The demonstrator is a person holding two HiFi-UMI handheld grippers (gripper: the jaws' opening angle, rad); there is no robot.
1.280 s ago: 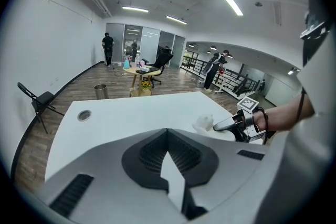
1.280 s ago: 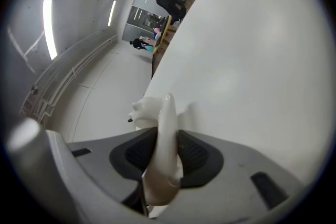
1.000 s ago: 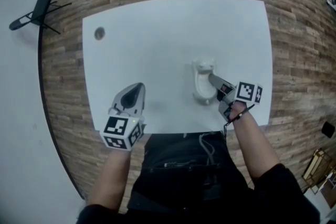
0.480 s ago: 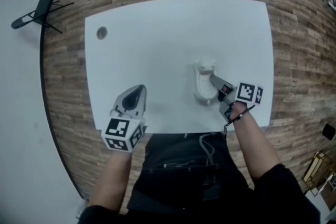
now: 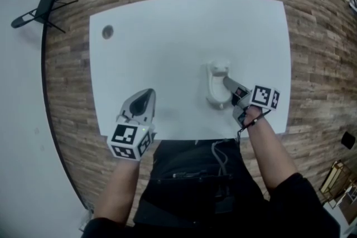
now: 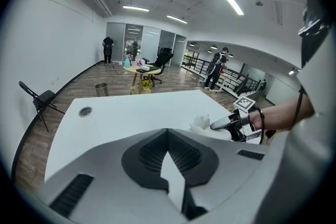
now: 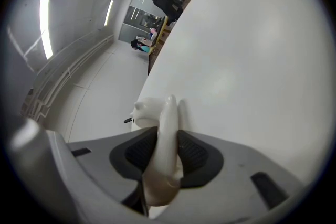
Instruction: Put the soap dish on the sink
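Two grippers are seen over a white table [image 5: 167, 36], and only one is at work. The right gripper [image 5: 227, 85] is clamped on the near rim of the soap dish [image 5: 216, 86], with the thin wall of the dish pinched between its dark ribbed pads [image 7: 195, 153]. The left gripper [image 5: 144, 98] is held well apart at the table's near edge, its jaws brought together with nothing between them.

The step in hand is judged to be the carry: the dish has been gripped, but the placing is not yet done. No sink can be found in any view, only the bare tabletop, a small round grommet [image 5: 107, 32] near its far left corner and wooden floor beyond. Whether the dish rests on the table or hangs just above it cannot be told.

The next move is judged to call for a steady lift with the rim kept pinched, since a smooth, narrow edge may slip or let the dish swing. It would then need to be set down level at the sink, wherever that stands.

The dish is shown as a pale, glossy, off-white piece, long and oval. A raised lip runs around it, and a lumpy moulded shape sits at the end farthest from the gripper. It lies right of the table's centre, towards the near edge.
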